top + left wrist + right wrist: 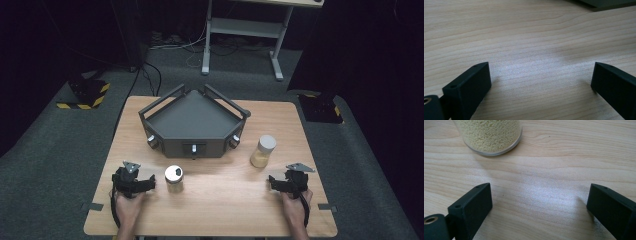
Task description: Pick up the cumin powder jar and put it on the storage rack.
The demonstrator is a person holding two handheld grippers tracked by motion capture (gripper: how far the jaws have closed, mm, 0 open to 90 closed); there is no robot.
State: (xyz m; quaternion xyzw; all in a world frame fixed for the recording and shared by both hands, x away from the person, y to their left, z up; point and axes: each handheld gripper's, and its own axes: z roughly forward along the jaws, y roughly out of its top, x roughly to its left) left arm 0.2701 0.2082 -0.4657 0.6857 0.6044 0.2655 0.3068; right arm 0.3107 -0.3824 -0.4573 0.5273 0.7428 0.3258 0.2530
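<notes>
Currently: left gripper (150,184) jaws spread wide, nothing held, low over table (225,200) | short jar (174,179) just right of it | right gripper (273,181) jaws wide, nothing held | tall grain jar (263,151) near, ahead-left | dark tray (192,122) behind.

A lab or recording studio, black curtains all round, grey carpet floor (45,165), yellow-and-black hazard-taped weights (86,94), loose cables (150,75), light wooden surface (215,210) alone mid-room, grey metal-framed workbench (245,30) behind, dark angular camera rig (194,125)
</notes>
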